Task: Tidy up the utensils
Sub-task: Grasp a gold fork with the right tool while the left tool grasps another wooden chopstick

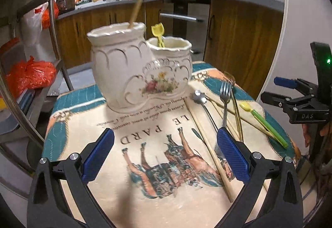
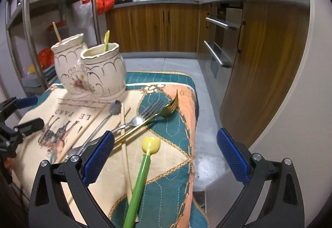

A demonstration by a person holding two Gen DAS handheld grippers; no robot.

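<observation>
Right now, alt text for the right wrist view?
Open right gripper hovers over a green-handled yellow spoon on a printed cloth. Beyond lie a gold fork, a silver fork and chopsticks, with a two-pot ceramic holder behind.

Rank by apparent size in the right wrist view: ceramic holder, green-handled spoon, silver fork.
1. ceramic holder
2. green-handled spoon, enlarged by nearness to the camera, so unsure against the holder
3. silver fork
</observation>
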